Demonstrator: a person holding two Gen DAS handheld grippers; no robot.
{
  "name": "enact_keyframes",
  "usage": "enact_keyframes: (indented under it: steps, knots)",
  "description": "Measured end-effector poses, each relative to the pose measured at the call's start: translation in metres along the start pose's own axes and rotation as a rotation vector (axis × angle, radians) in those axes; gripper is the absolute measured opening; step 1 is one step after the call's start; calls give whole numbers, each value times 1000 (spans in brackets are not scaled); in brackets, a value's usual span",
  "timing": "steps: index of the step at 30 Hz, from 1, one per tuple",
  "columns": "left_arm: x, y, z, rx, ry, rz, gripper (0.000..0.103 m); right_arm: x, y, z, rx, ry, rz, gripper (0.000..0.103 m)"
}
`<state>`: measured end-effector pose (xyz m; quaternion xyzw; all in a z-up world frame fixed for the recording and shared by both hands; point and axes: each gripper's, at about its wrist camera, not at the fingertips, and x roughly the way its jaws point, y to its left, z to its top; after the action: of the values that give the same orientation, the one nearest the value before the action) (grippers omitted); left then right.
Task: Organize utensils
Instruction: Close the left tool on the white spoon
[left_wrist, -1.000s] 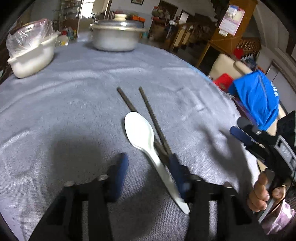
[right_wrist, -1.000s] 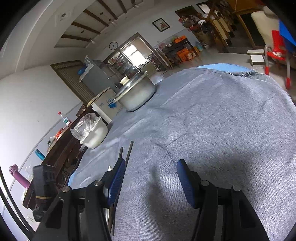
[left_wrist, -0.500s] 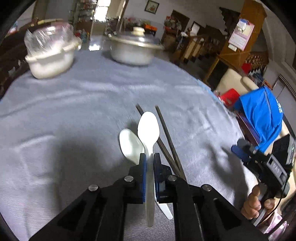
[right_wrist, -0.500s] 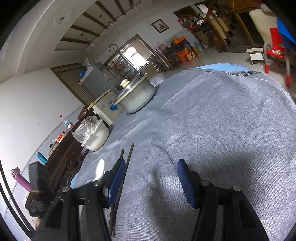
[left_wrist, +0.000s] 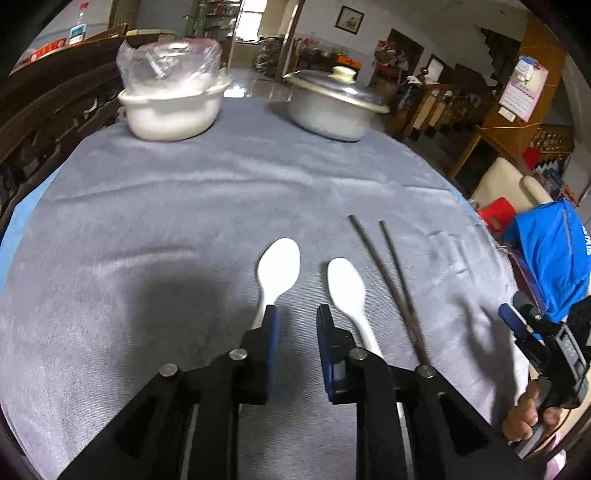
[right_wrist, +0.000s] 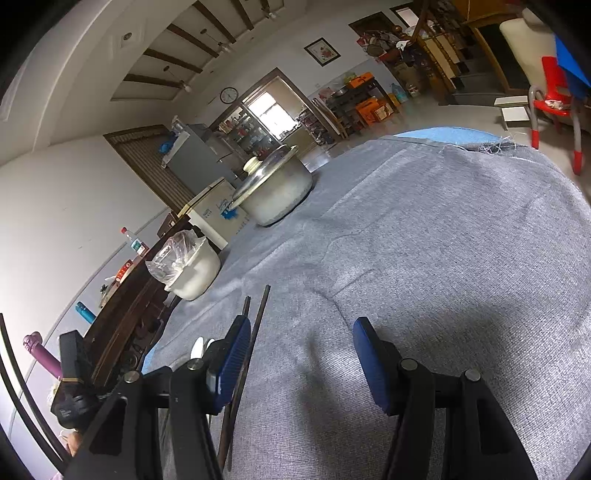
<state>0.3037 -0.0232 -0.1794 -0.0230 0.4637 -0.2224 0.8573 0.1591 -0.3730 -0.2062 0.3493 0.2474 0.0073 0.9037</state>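
Left tongs parted; spoon beside left finger, unheld.

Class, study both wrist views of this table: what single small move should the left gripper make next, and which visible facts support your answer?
Probably back the left gripper straight off. Its jaws are apart, and the left spoon appears to lie on the cloth beside the right spoon, its handle against one finger. The chopsticks lie further right, near the open right gripper.

The tablecloth is matt, ribbed grey cloth. Two spoons look like smooth, glossy white plastic. The chopsticks are dark and matt. The pot is dull metal with a shinier lid.
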Motion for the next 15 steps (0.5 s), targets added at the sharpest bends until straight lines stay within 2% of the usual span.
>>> enact_keyframes:
  steps: [3, 5, 7, 9, 15]
  knots:
    - [7, 6, 8, -15, 4, 21, 21, 0, 0, 1, -1, 2, 1, 61]
    - [11, 3, 14, -4, 0, 44, 28, 0, 0, 0, -1, 3, 1, 61]
    - [16, -1, 19, 22, -2, 70, 49, 1, 0, 0, -2, 7, 2, 61]
    - [21, -5, 26, 58, -4, 94, 54, 1, 0, 0, -3, 10, 4, 61]
    - [50, -3, 43, 95, 69, 137, 55, 3, 1, 0, -4, 15, 4, 61]
